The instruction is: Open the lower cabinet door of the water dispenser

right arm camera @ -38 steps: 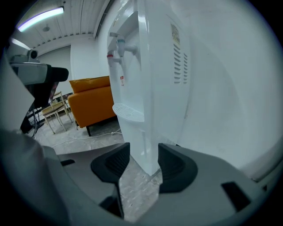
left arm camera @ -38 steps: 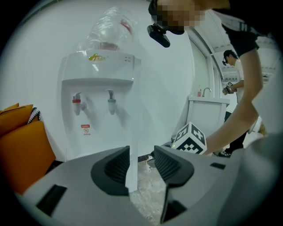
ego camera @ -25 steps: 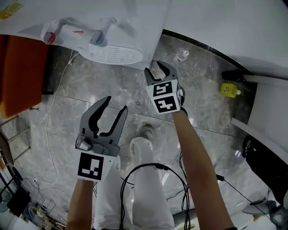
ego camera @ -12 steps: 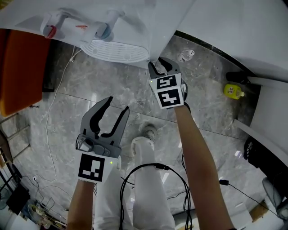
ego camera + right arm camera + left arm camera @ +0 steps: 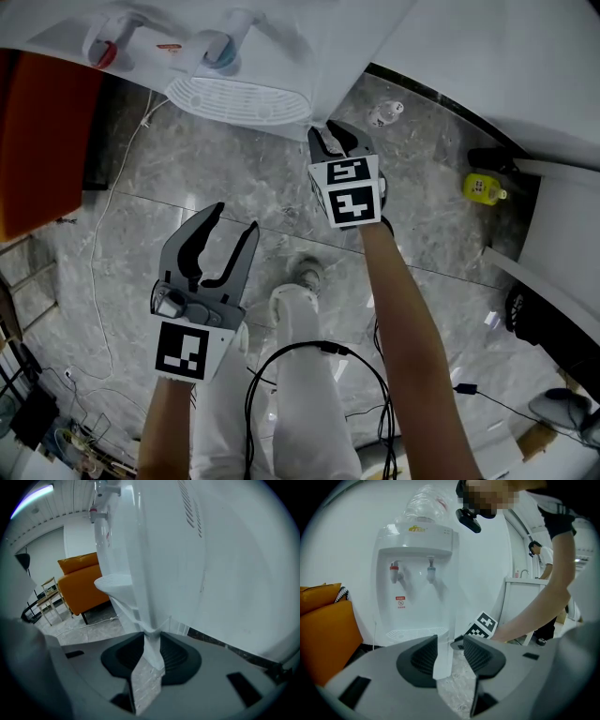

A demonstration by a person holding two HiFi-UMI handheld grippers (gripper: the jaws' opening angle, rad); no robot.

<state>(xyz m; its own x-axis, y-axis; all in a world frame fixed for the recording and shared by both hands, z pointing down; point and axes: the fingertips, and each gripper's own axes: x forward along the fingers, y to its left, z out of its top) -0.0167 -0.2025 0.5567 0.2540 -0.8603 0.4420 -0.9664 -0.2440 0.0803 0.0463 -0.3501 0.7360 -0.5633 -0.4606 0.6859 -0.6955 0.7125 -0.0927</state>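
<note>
The white water dispenser (image 5: 234, 37) stands at the top of the head view, its taps and drip tray (image 5: 239, 98) facing me. My right gripper (image 5: 333, 138) reaches under the tray's right end to the front corner of the lower cabinet. In the right gripper view its jaws have just been closing, and the pads (image 5: 176, 656) press on the thin white edge of the cabinet door (image 5: 151, 639). My left gripper (image 5: 232, 221) hangs lower left, away from the dispenser (image 5: 417, 573), open with nothing between its jaws. The door's face is hidden under the tray.
An orange sofa (image 5: 42, 141) stands left of the dispenser, with a white cable (image 5: 103, 262) on the marble floor. A yellow bottle (image 5: 480, 187) sits at the right by a white counter (image 5: 562, 216). Black cables (image 5: 319, 375) hang by my white trouser leg.
The right gripper's jaws have narrowed onto the cabinet door's edge, and its hand rolled slightly. The left gripper has stayed about where it was.
</note>
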